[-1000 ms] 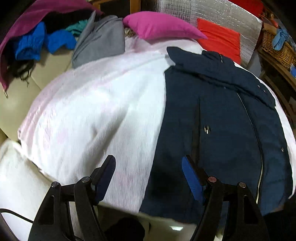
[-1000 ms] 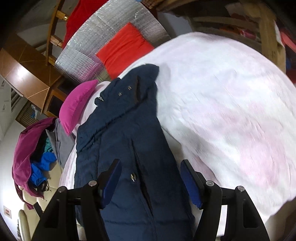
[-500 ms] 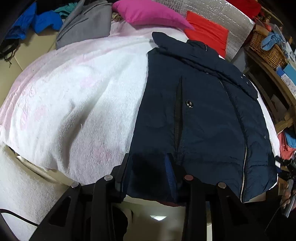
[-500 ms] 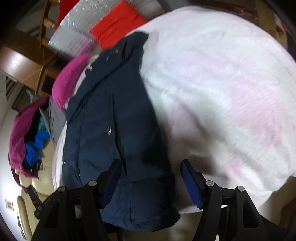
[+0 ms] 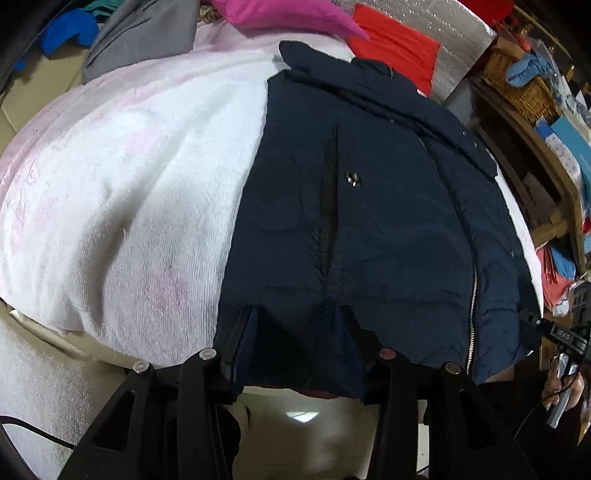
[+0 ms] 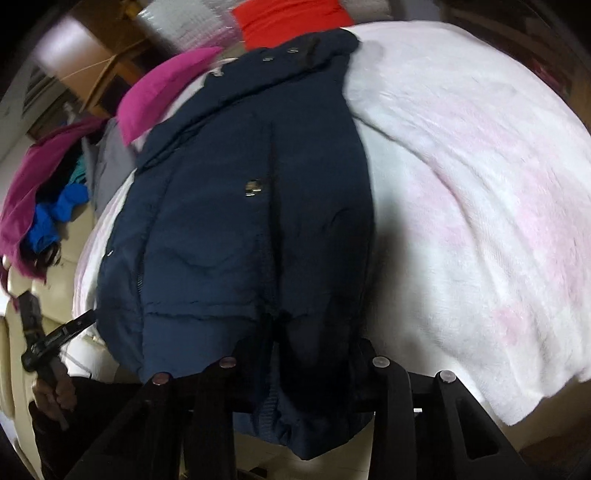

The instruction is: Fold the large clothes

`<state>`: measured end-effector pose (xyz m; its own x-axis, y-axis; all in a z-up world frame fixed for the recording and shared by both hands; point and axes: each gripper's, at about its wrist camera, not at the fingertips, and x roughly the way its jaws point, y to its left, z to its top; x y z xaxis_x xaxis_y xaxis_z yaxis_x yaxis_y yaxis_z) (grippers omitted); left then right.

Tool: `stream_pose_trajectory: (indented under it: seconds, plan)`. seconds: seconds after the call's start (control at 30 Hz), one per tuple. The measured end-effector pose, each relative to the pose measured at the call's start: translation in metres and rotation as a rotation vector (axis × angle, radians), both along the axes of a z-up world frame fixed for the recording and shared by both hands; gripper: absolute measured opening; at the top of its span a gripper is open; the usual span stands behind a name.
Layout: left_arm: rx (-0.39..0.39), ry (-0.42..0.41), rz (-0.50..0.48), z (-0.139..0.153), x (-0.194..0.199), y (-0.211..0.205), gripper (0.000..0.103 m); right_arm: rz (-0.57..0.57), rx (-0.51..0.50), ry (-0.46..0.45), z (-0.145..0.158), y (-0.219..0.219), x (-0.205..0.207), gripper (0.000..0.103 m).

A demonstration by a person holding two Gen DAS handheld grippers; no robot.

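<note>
Your navy padded jacket lies flat, lengthwise, on the white and pink towel, collar at the far end near the magenta cushion and hem overhanging the near edge toward you.

Left gripper: its jaws have just been opening a little after a sharp closing, and they now stand narrow with the hem bunched between them on the jacket's left side. The pads appear to press the fabric.

Right gripper: its jaws have just been closing and now sit narrow over the hem at the jacket's right side. This part of the view is dark and blurred, so I judge rather than confirm that the pads have bitten.

Step in hand, in my judgement: you are taking hold of the two bottom corners for the first fold. Nothing has been folded yet.

Next move calls for:
- a firm pinch through every layer on both sides before you lift;
- raising both corners together and level;
- carrying the hem up toward the collar, so the edges meet squarely and the zip side does not skew.
</note>
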<state>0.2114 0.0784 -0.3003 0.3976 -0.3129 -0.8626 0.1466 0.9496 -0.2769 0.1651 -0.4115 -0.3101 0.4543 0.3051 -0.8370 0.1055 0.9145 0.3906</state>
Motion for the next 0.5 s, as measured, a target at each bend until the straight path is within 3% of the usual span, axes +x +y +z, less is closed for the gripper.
stream_pose_trajectory:
  seconds: [0.07, 0.1, 0.13, 0.17, 0.3, 0.4, 0.43, 0.5]
  plan:
    - [-0.027, -0.010, -0.004, 0.002, -0.001, 0.001, 0.043, 0.023, -0.003, -0.035, 0.005, 0.005, -0.002, 0.025]
    - [-0.052, -0.015, -0.013, 0.003, -0.002, 0.002, 0.037, 0.025, 0.002, -0.056, 0.008, 0.006, -0.003, 0.024]
    - [-0.073, -0.017, -0.029, 0.004, -0.002, 0.001, 0.020, 0.020, 0.020, -0.083, 0.012, 0.005, -0.004, 0.023]
    - [-0.086, -0.018, -0.046, 0.005, -0.004, -0.001, 0.012, 0.013, 0.033, -0.090, 0.013, 0.004, -0.003, 0.023]
    - [-0.057, -0.007, -0.070, 0.002, -0.002, -0.007, 0.012, -0.027, 0.025, -0.018, -0.003, -0.002, -0.001, 0.027]
    - [-0.074, 0.014, -0.012, 0.001, 0.002, 0.008, 0.013, -0.035, 0.038, -0.001, -0.007, -0.004, 0.001, 0.029]
    - [-0.079, 0.009, 0.016, 0.002, 0.003, 0.015, 0.016, -0.032, 0.034, -0.004, -0.007, -0.003, 0.001, 0.029]
    - [-0.087, -0.003, 0.076, 0.004, 0.001, 0.031, 0.033, -0.034, 0.035, -0.002, -0.008, -0.003, 0.002, 0.029]
